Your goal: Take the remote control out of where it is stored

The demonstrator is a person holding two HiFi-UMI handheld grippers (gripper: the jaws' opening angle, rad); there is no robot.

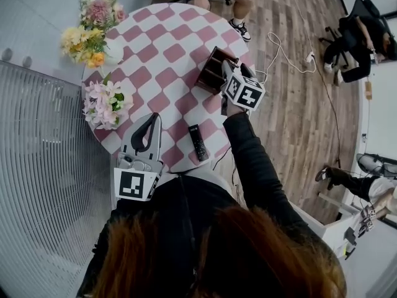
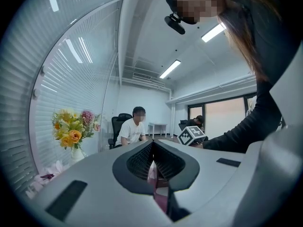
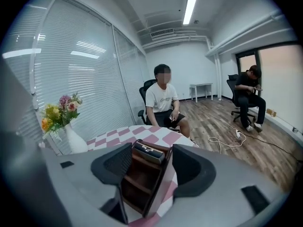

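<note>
Right tool (image 3: 151, 149) was spread wide, its jaws either side of the wooden box (image 3: 137, 186). A dark remote (image 3: 147, 153) lay across the box's far end. A second remote (image 1: 197, 143) lay flat on the checked surface (image 1: 167, 48), near its edge. Left tool (image 2: 152, 144) was pressed together, empty.

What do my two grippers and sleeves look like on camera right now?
Both the left gripper and right gripper are light grey moulded shells with black, ribbed fingers. Each carries a white cube printed with black square markers. The sleeve on the right arm is black and long. No cables show on either.
</note>
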